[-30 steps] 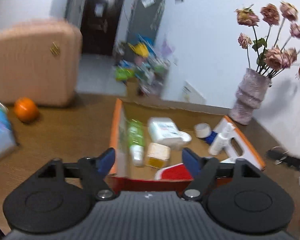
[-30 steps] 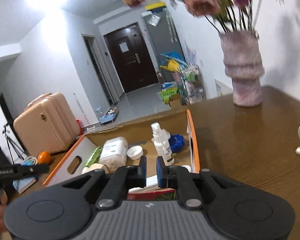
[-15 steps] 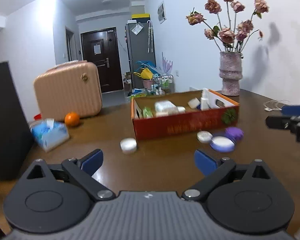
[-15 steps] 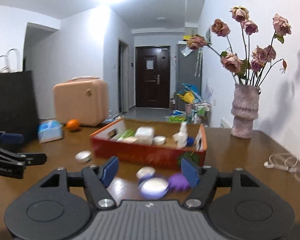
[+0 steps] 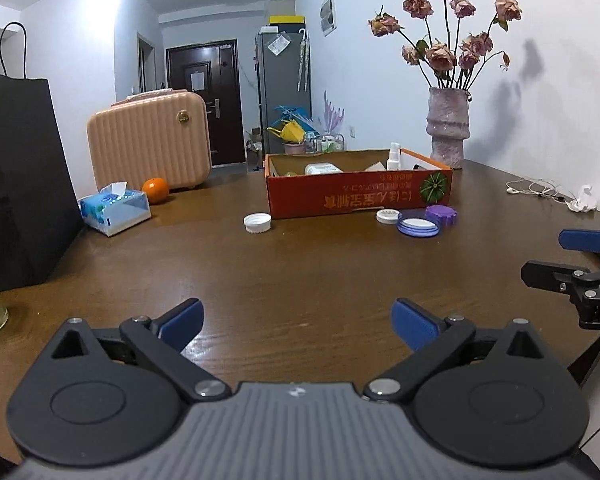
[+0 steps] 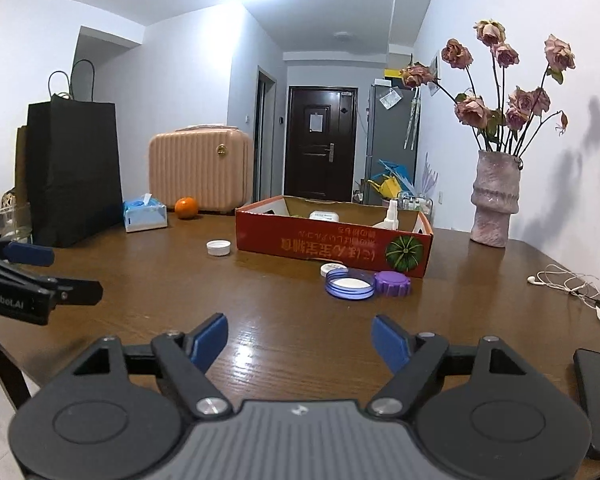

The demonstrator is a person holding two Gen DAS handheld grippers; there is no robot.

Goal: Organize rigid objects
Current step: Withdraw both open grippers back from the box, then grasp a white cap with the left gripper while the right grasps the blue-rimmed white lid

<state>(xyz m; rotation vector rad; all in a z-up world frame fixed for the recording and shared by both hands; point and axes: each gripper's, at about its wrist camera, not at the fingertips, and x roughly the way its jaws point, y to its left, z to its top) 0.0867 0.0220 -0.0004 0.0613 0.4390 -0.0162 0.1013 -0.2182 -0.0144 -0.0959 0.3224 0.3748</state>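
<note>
A red cardboard box stands on the brown table and holds a white spray bottle and other small items. In front of it lie a white lid, a small white cap, a blue-rimmed lid and a purple lid. My left gripper is open and empty, low over the near table. My right gripper is open and empty, also near the front edge, well short of the lids.
A black paper bag, a tissue pack, an orange and a pink case are at the left. A vase of dried roses stands behind the box. White earphones and a dark phone lie at the right.
Both grippers have pulled back from above the box to the near side of the table. The right gripper went from shut to open.
</note>
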